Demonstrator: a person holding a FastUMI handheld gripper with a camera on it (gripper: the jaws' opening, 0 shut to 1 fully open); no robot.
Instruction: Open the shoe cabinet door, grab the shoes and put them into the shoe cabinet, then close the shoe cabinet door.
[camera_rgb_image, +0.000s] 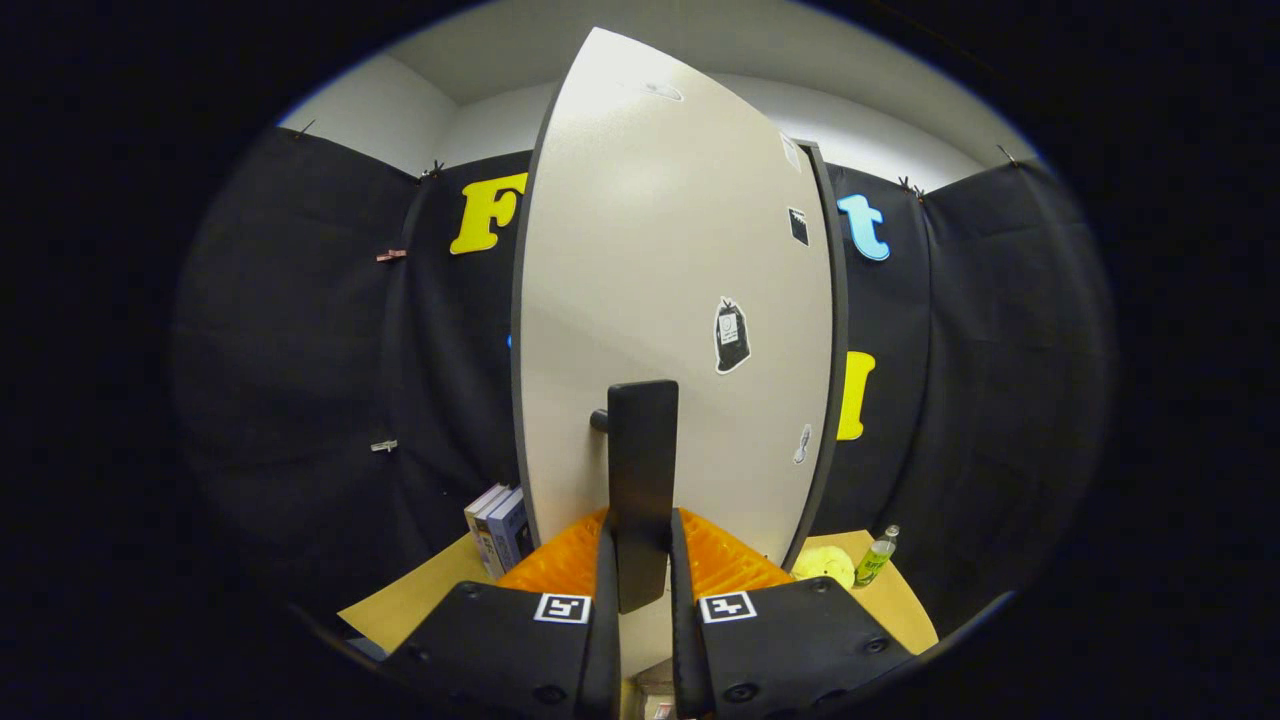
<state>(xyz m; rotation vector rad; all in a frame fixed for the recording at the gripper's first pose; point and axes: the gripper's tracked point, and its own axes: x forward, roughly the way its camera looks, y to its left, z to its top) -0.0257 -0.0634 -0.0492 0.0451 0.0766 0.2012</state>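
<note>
Cabinet door (670, 300): seen swung out, face toward the camera, so it can be moved by its handle.
Handle (641, 480): black upright bar, held between the fingers.
Gripper (640, 570): clenched on the handle for leverage.
Shoes: none identifiable.

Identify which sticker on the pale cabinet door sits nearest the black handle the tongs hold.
The black bag-shaped sticker, just above the flat black door handle gripped by the tongs; the small black square sticker sits higher up.
</note>
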